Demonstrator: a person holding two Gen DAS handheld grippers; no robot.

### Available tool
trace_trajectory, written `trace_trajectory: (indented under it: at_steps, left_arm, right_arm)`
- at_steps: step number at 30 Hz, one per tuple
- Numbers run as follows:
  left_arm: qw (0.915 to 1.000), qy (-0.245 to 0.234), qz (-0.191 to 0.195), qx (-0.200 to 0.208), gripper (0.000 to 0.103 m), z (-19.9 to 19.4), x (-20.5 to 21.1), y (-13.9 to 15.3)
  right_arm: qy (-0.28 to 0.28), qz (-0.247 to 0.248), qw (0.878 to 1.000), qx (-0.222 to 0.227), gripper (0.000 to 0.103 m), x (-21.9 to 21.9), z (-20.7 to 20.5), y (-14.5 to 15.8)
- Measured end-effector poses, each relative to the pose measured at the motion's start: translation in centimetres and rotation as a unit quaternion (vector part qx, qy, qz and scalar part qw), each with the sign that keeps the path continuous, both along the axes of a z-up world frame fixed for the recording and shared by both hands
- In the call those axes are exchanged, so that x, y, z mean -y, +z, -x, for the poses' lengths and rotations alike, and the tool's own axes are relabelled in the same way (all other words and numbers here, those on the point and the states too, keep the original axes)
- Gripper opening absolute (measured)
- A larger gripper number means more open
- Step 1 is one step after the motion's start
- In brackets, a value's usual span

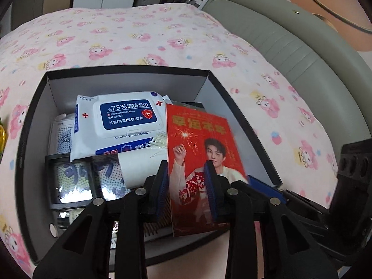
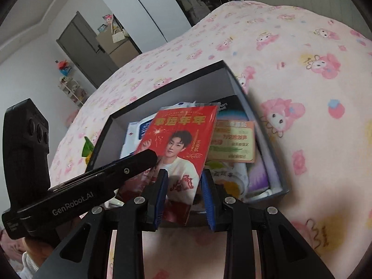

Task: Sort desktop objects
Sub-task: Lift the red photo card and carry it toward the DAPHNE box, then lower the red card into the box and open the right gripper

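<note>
1. The red photo card (image 1: 200,153), printed with gold characters and a young man in a white and red sweater, stands nearly on edge at the centre of the left wrist view, over the near right part of the black storage box (image 1: 130,71).
2. The left tool (image 1: 187,179) is clamped on the card: its blue-padded fingers (image 1: 162,186) press the card's lower half from either side.
3. In the right wrist view the same card (image 2: 179,144) sits at centre frame, tilted, with the left tool's black arm crossing its lower left corner.
4. The right tool (image 2: 184,193) has its fingers apart; the card's lower edge shows between them, and whether they touch it cannot be told.
5. Inside the box, a white and blue pack of 75% alcohol wipes (image 1: 121,123) lies behind and left of the card, over dotted printed packets (image 1: 72,181) at the lower left.
6. A green and orange printed card (image 2: 232,141) lies in the box's right part, just right of the red card in the right wrist view.
7. The box (image 2: 162,88) rests on a bed covered by a pink cartoon-print sheet (image 1: 139,32).
8. A grey padded headboard (image 1: 279,37) curves across the upper right of the left wrist view.
</note>
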State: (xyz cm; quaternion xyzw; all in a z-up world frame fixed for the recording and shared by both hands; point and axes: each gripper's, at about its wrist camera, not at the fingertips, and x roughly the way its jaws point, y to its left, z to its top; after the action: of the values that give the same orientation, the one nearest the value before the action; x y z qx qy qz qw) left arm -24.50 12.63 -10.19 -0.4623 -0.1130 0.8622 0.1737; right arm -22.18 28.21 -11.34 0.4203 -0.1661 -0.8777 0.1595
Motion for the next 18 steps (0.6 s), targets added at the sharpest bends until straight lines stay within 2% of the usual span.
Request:
trace_trajectory:
  at_steps: [8,13,18]
  left_arm:
    - [0.9995,0.029,0.015,-0.002,0.031,-1.3,1.0,-0.4]
    - [0.9992,0.016,0.033,0.013,0.031,-1.6,0.5,-1.2]
    - [0.9989,-0.001,0.03,0.037,0.027,-1.5,-0.3,-2.1]
  right_arm:
    - [-0.02,-0.037,0.999,-0.022,0.026,0.3,-0.7,0.5]
    - [-0.044,-0.056,0.997,-0.042,0.026,0.2,-1.1,1.2]
    - [-0.032,-0.055,0.998,-0.03,0.026,0.6,-1.1,0.7]
